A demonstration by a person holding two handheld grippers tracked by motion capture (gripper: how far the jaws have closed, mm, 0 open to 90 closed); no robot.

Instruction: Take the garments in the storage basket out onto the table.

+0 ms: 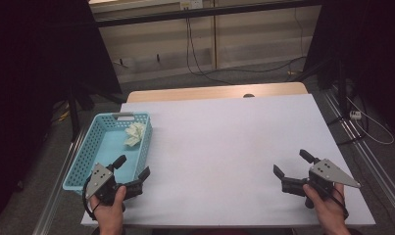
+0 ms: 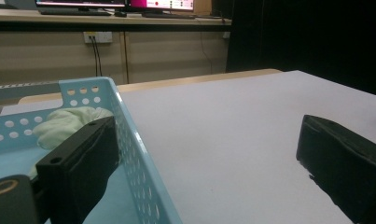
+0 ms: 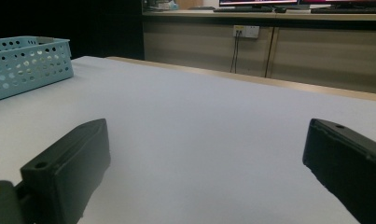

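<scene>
One blue basket (image 1: 87,161), one crumpled cloth (image 1: 135,133), two tools.

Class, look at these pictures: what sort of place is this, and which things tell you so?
Probably a lab or office workroom: a white-topped table, monitors on a long counter behind it, wall sockets with trailing cables, and dark stands at the sides.

Open tabletop (image 1: 224,142) beside basket (image 1: 87,152)

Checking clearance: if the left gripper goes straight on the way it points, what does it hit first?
Probably the light blue perforated plastic basket: the open left gripper straddles its near-side wall, one jaw inside. Depth unclear.
</scene>
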